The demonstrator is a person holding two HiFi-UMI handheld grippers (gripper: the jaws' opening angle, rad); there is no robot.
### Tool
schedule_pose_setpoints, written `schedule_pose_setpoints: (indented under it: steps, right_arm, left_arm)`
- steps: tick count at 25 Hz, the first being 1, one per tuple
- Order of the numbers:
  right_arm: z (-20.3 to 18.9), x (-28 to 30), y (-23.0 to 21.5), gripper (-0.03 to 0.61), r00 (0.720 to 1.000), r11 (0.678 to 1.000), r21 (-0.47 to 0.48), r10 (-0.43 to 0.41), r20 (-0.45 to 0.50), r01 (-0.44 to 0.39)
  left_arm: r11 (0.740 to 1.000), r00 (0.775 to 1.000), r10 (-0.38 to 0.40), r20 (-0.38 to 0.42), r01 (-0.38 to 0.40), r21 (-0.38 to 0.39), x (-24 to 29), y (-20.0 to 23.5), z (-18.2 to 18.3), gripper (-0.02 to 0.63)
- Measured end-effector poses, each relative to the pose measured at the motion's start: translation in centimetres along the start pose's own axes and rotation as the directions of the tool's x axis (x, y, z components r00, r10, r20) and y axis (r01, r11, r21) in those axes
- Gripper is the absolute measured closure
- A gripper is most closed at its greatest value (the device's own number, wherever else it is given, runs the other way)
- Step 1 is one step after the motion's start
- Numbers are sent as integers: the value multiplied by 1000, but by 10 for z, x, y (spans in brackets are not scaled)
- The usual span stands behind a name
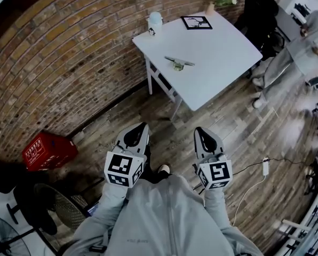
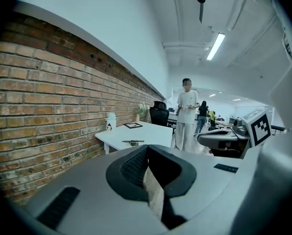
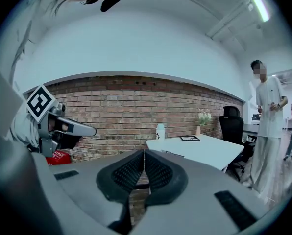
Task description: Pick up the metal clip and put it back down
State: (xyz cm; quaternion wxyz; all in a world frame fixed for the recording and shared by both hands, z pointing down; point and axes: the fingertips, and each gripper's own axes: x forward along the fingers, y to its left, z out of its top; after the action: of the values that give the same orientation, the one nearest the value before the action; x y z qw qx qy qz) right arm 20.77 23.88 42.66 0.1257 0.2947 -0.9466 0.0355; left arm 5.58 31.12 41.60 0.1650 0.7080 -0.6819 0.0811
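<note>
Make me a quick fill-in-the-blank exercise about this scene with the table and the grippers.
The metal clip lies on the white ____.
The crate on the floor by the wall is ____.
That wall is built of ____.
The right gripper has its jaws ____, with nothing between them.
Missing words: table; red; brick; shut.

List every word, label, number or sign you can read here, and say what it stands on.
Nothing can be read clearly.
Red crate: white print on its side, too blurred to read.
White bottle: dark logo, too small to read.
Framed card on the white table: a drawing, no legible text.
Person's grey top: small print, too small to read.
</note>
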Motion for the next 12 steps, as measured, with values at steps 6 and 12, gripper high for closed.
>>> schedule_pose_setpoints:
  steps: [6, 12]
  right_arm:
    - [22, 60, -12, 554, 1000, 1000, 2, -29, 7, 29]
    - [51, 122, -27, 554, 996, 996, 5, -90, 20, 90]
  left_arm:
    - [999, 1000, -29, 4, 29, 20, 40, 45, 25, 588]
    - [995, 997, -81, 16, 80, 58, 91, 96, 64, 588]
